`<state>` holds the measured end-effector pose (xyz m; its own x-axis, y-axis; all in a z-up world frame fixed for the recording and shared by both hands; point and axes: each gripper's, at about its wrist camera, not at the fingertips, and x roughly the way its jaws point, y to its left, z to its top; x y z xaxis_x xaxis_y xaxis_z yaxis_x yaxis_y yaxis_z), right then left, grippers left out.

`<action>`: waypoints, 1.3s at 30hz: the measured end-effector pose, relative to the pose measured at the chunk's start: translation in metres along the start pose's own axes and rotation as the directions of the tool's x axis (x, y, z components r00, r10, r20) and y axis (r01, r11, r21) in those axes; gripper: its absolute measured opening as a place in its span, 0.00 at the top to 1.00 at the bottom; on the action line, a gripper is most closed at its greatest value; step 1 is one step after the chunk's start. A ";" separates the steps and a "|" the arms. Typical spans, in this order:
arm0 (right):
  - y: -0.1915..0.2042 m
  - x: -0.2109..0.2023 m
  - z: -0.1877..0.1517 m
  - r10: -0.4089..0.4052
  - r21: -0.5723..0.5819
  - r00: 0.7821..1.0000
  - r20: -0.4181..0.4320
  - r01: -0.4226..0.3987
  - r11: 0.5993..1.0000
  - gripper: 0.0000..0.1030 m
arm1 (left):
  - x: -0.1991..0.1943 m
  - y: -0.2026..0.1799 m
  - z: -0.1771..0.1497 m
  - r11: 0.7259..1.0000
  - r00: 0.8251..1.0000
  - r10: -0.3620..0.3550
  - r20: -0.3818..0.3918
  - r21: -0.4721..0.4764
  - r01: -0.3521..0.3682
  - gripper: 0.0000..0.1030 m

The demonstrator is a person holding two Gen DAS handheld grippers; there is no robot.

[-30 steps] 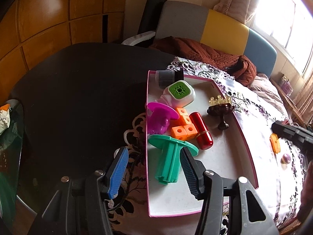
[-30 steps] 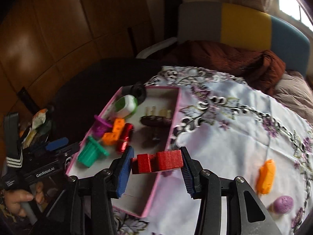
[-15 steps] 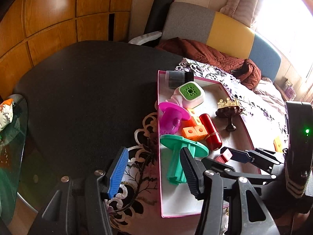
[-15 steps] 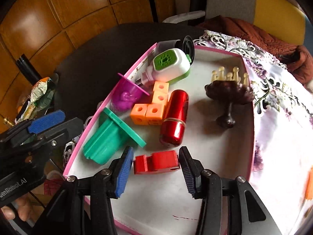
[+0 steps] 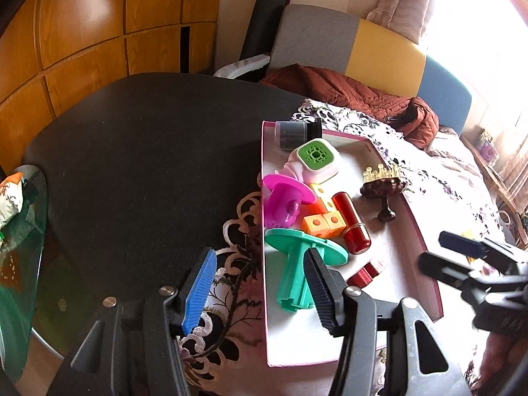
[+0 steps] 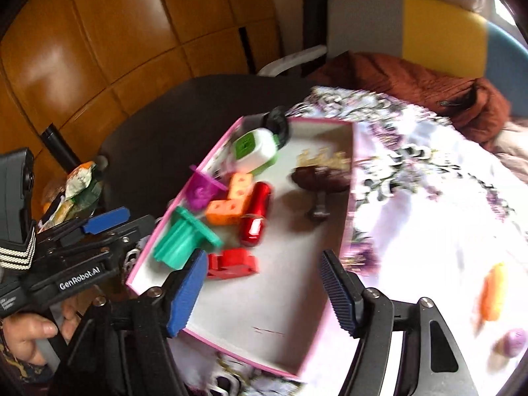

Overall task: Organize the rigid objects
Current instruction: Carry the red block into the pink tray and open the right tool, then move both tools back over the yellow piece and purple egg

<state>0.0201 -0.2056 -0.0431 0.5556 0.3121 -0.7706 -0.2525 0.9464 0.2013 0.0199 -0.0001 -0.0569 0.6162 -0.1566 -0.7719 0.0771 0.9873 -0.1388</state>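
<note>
We see a round black worktop (image 5: 138, 151) carrying a floral lace cloth (image 6: 429, 204); on it sit a pink-rimmed tray (image 6: 343, 231), an orange block (image 6: 493, 293) and a purple ball (image 6: 511, 346).

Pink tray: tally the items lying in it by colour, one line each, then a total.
In the pink tray:
Red: 2 (block, cylinder)
Orange: 1 (cube piece)
Green: 2 (teal spool, green-topped white case)
Magenta: 1 (spool)
Brown: 1 (stand)
Black: 1 (canister)
Total: 8
</note>
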 end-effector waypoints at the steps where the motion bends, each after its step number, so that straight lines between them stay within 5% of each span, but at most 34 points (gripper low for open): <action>1: -0.005 -0.005 -0.001 -0.015 0.004 1.000 0.010 0.015 1.000 0.25 | -0.001 -0.001 0.000 1.000 1.000 0.001 0.001 0.003 -0.001 0.46; 9: -0.069 -0.037 -0.009 -0.154 0.077 0.988 0.016 0.153 0.985 0.13 | -0.008 -0.009 0.001 0.999 1.000 0.004 0.024 0.038 -0.005 0.46; 15: -0.136 -0.069 -0.018 -0.316 0.174 0.949 0.014 0.309 0.935 0.10 | -0.014 -0.018 0.003 0.998 0.999 0.005 0.042 0.069 -0.008 0.46; 21: -0.216 -0.091 -0.045 -0.470 0.305 0.882 -0.035 0.457 0.835 0.05 | -0.017 -0.030 0.004 0.995 0.999 0.007 0.047 0.102 -0.011 0.46; 25: -0.266 -0.091 -0.080 -0.508 0.487 0.848 -0.151 0.511 0.709 0.05 | -0.021 -0.037 0.004 0.993 0.998 0.013 0.062 0.118 -0.020 0.46; 30: -0.286 -0.100 -0.088 -0.490 0.590 0.859 -0.144 0.473 0.655 0.05 | -0.023 -0.048 0.004 0.989 0.998 0.007 0.056 0.147 -0.015 0.46; 39: -0.286 -0.096 -0.088 -0.487 0.586 0.856 -0.170 0.485 0.649 0.03 | -0.025 -0.068 0.006 0.982 0.998 -0.018 0.055 0.188 0.008 0.46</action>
<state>-0.0313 -0.5135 -0.0797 0.4644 -0.2081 -0.8608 0.5703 0.8139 0.1109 0.0037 -0.0629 -0.0241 0.6571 -0.1730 -0.7337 0.2280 0.9733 -0.0253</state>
